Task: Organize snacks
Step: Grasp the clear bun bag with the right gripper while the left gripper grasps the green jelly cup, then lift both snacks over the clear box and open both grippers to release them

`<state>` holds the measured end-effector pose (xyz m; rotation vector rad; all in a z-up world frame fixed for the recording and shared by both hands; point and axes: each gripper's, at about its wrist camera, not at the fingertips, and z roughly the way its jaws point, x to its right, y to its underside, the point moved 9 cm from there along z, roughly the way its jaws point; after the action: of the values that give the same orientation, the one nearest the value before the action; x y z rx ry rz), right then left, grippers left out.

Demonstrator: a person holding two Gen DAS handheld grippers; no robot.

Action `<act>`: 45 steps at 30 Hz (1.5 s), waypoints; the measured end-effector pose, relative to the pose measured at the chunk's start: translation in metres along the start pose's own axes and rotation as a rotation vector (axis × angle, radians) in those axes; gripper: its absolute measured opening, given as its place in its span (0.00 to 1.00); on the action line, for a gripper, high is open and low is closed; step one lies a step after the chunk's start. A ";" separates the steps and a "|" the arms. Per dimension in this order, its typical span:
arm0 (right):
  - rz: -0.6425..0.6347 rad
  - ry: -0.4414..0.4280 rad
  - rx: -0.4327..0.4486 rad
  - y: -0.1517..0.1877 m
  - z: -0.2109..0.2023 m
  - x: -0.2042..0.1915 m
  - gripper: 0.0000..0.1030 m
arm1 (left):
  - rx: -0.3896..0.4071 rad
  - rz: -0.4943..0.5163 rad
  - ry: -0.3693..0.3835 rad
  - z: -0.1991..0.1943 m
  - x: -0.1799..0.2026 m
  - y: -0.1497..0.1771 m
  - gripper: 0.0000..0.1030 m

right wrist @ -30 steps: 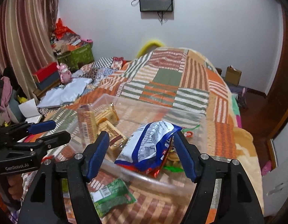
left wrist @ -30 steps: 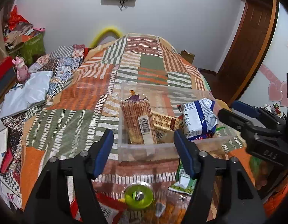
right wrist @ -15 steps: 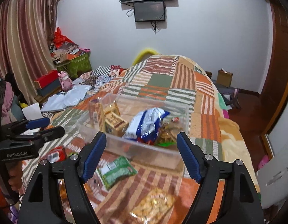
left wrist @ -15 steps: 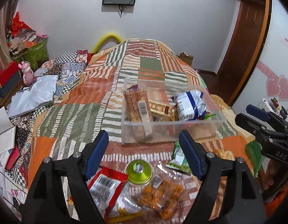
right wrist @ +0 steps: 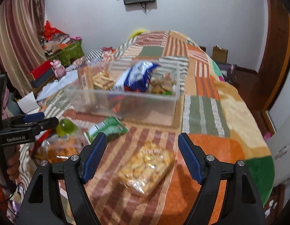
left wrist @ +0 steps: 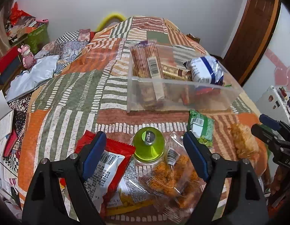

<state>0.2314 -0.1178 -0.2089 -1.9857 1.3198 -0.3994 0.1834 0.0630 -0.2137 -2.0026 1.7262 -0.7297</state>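
Observation:
A clear plastic bin (left wrist: pixel 182 97) sits on the patchwork bedspread and holds a tall biscuit pack (left wrist: pixel 146 60), gold packs (left wrist: pixel 173 73) and a blue-white bag (left wrist: pixel 205 69). In front of it lie a green-lidded jar (left wrist: pixel 148 144), a red packet (left wrist: pixel 105 161), a clear bag of orange snacks (left wrist: pixel 169 176) and a green packet (left wrist: pixel 200 129). My left gripper (left wrist: pixel 145 140) hangs above the jar with its jaws opening; the pads touch nothing. My right gripper (right wrist: pixel 142 138) is open above a clear bag of pale snacks (right wrist: pixel 145 166), without touching it.
The bedspread (left wrist: pixel 69 97) slopes off to the left onto clothes, papers and boxes (left wrist: pixel 23 71). A wooden door (left wrist: pixel 257 28) stands at the right. The right side of the bed (right wrist: pixel 210 112) holds no snacks. A hand (right wrist: pixel 12 161) holds the left gripper's handle.
Both grippers have drawn back from the bin and sunk toward the loose snacks at the near end of the bed. The left jaws have spread wider.

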 end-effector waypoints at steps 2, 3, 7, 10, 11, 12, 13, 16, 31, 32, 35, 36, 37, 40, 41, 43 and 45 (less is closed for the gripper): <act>0.021 -0.010 -0.019 0.008 0.005 0.002 0.73 | -0.013 0.007 0.001 0.007 0.002 0.003 0.80; 0.032 -0.015 -0.031 0.012 0.008 0.003 0.73 | -0.018 0.010 0.003 0.010 0.003 0.004 0.78; 0.039 -0.014 -0.069 0.024 0.018 0.006 0.73 | -0.030 0.019 -0.006 0.020 0.005 0.005 0.69; 0.040 -0.012 -0.080 0.028 0.022 0.006 0.73 | -0.043 0.019 -0.008 0.027 0.004 0.006 0.63; 0.042 -0.013 -0.081 0.028 0.023 0.005 0.73 | -0.046 0.019 -0.007 0.029 0.004 0.006 0.60; 0.048 -0.016 -0.084 0.028 0.024 0.006 0.73 | -0.051 0.022 -0.005 0.031 0.005 0.006 0.56; 0.053 -0.022 -0.086 0.029 0.025 0.006 0.73 | -0.056 0.024 -0.001 0.033 0.006 0.007 0.54; 0.067 -0.037 -0.101 0.031 0.030 0.007 0.73 | -0.064 0.024 0.006 0.039 0.006 0.008 0.45; 0.093 -0.035 -0.064 0.029 0.023 0.016 0.46 | -0.030 0.000 0.028 0.030 0.004 0.004 0.43; 0.094 -0.035 -0.057 0.028 0.021 0.017 0.46 | -0.023 0.001 0.027 0.028 0.004 0.002 0.43; 0.098 -0.041 -0.039 0.021 0.017 0.018 0.45 | 0.003 -0.009 0.039 0.019 0.007 -0.005 0.43; 0.097 -0.041 -0.033 0.020 0.015 0.018 0.44 | 0.009 -0.013 0.046 0.017 0.008 -0.008 0.42; 0.095 -0.041 -0.027 0.018 0.012 0.018 0.44 | 0.019 -0.016 0.052 0.013 0.010 -0.011 0.40; 0.091 -0.042 0.002 0.008 0.004 0.018 0.44 | 0.039 -0.009 0.078 0.001 0.016 -0.022 0.04; 0.092 -0.042 0.009 0.006 0.003 0.018 0.44 | 0.047 -0.016 0.104 -0.003 0.019 -0.026 0.04; 0.092 -0.047 0.027 -0.001 -0.001 0.017 0.44 | 0.059 -0.017 0.117 -0.007 0.021 -0.034 0.04; 0.090 -0.049 0.039 -0.005 -0.004 0.016 0.44 | 0.077 0.000 0.076 -0.009 0.018 -0.038 0.05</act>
<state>0.2394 -0.1328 -0.2046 -1.8848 1.3545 -0.3294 0.2091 0.0519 -0.1814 -1.9467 1.7136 -0.8688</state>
